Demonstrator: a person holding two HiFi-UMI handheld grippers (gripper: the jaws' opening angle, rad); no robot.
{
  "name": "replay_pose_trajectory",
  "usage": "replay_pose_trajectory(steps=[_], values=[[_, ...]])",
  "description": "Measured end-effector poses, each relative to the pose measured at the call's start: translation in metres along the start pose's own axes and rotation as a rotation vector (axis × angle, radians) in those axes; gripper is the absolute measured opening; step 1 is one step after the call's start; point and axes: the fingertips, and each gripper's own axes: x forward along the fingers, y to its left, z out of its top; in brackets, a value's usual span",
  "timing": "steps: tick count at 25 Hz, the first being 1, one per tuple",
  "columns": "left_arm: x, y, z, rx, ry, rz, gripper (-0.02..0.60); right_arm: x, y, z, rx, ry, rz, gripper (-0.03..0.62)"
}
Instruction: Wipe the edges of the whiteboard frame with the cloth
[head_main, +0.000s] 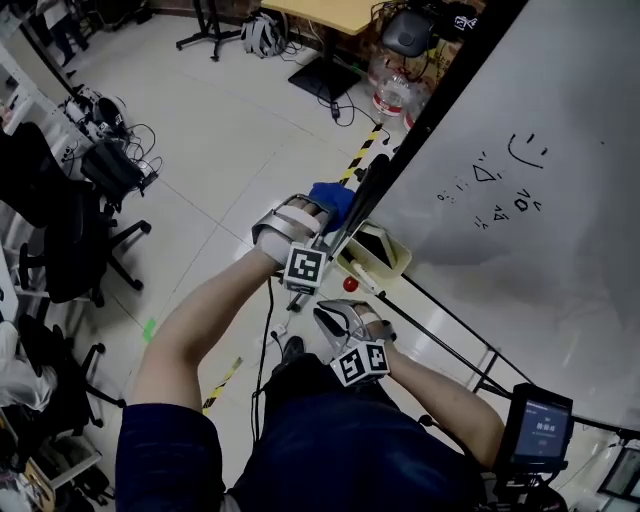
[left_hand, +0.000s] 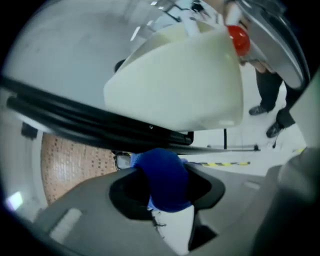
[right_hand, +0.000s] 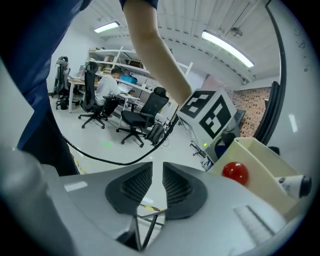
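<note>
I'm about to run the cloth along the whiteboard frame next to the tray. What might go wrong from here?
1. The left hand-held gripper pinches only a bunched wad of the blue cloth. Dragging it along the black frame might pull it loose.
2. The cream tray sits close beside that frame, with a red ball next to it. A wide sweep may knock either.

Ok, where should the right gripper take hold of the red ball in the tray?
Best across the red ball's widest part, coming down through the cream tray's open top: its walls block the sides, and a round shape slips if pinched off-centre. The right gripper is barely open; widen it first.
</note>
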Motion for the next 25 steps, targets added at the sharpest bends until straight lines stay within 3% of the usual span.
replay_pose_trajectory(steps=[1,4,6,11,20,22,25], values=[[-0.001,0.001,0.003,0.024,0.003,0.009,0.169,-0.002,-0.002,-0.001,-0.002,0.007,-0.01,0.069],[-0.006,0.011,0.004,-0.072,-0.01,0.003,0.168,-0.002,-0.009,0.003,-0.027,0.021,-0.047,0.069],[-0.012,0.02,0.005,-0.088,-0.029,0.009,0.169,0.0,-0.014,0.01,-0.035,0.023,-0.069,0.067],[-0.026,0.038,0.01,-0.076,-0.067,0.019,0.168,0.008,-0.019,0.029,-0.054,0.024,-0.084,0.064],[-0.035,0.046,0.012,-0.051,-0.088,-0.062,0.169,0.018,-0.018,0.044,-0.012,0.088,-0.029,0.022],[-0.035,0.047,0.007,-0.077,-0.065,-0.075,0.169,0.014,-0.021,0.05,-0.002,0.091,-0.042,0.023],[-0.032,0.042,-0.009,-0.184,-0.017,-0.117,0.164,0.009,-0.024,0.049,-0.005,0.107,-0.07,0.023]])
